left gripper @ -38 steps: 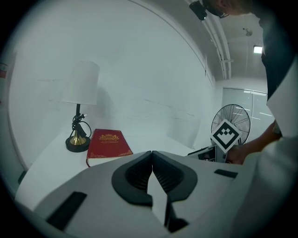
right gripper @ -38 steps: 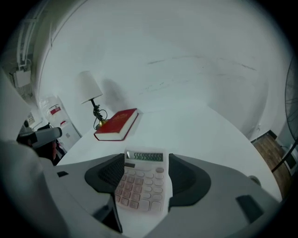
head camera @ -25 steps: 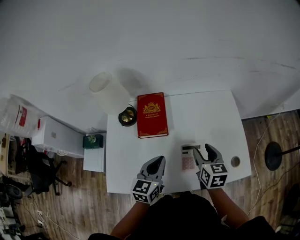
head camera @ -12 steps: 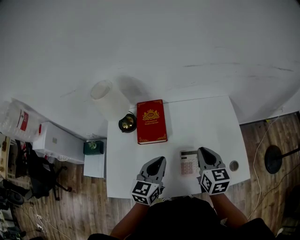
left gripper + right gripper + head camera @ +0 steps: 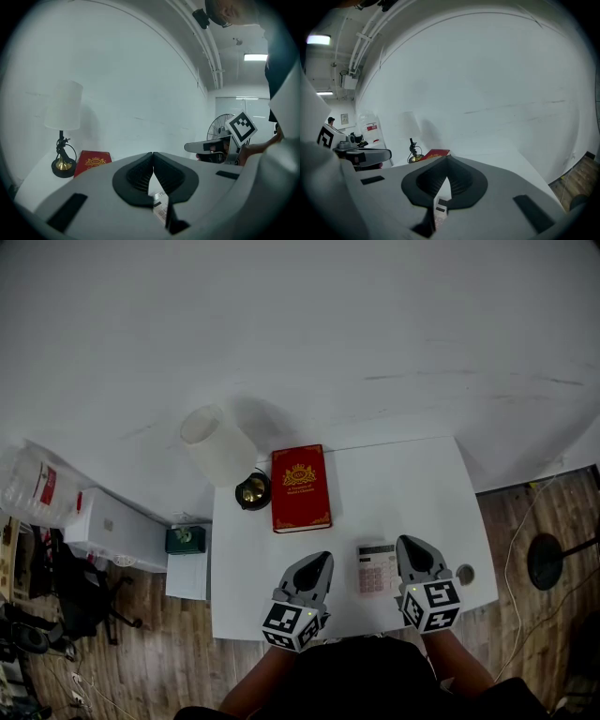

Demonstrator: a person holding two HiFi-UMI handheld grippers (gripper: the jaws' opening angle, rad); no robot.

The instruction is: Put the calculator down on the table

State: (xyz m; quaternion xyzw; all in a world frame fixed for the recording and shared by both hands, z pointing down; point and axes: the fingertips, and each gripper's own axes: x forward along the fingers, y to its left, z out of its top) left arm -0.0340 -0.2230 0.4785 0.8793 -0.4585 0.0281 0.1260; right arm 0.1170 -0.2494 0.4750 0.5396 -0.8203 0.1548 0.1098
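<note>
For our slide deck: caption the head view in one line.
Calculator lies on white table between shut left claw and right claw, red book beyond.

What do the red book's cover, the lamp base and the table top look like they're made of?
The red book looks like cloth or leather-look board: matte red with gilt stamping. The lamp base is likely metal: a shiny brass-coloured dome in a black ring. The table has a smooth matte white top, perhaps laminate; no grain shows.

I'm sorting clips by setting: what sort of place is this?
Probably an office or lab room: a white desk with a lamp and calculator, an office chair and fan nearby.
</note>
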